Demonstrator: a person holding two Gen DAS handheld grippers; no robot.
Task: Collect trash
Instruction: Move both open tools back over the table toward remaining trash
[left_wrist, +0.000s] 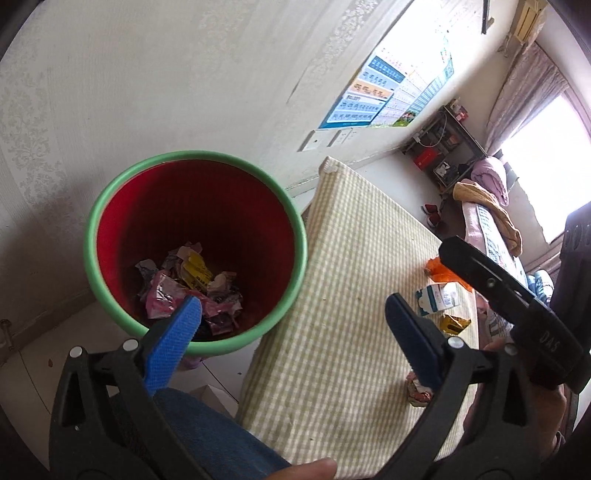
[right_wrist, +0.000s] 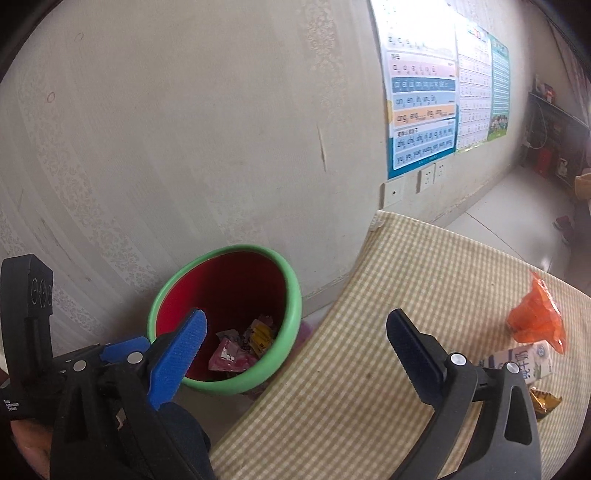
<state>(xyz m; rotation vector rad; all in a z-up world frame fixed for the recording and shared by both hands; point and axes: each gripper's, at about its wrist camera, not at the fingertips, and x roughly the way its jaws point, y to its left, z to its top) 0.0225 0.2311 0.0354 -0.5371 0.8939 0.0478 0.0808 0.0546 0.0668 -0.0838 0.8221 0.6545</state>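
A checked table fills the lower right of both views. Left of it, at centre left, a red bin with a green rim holds crumpled wrappers. At the right edge lie an orange bag, a milk carton and a gold wrapper. The left gripper and right gripper both gape wide, holding nothing.
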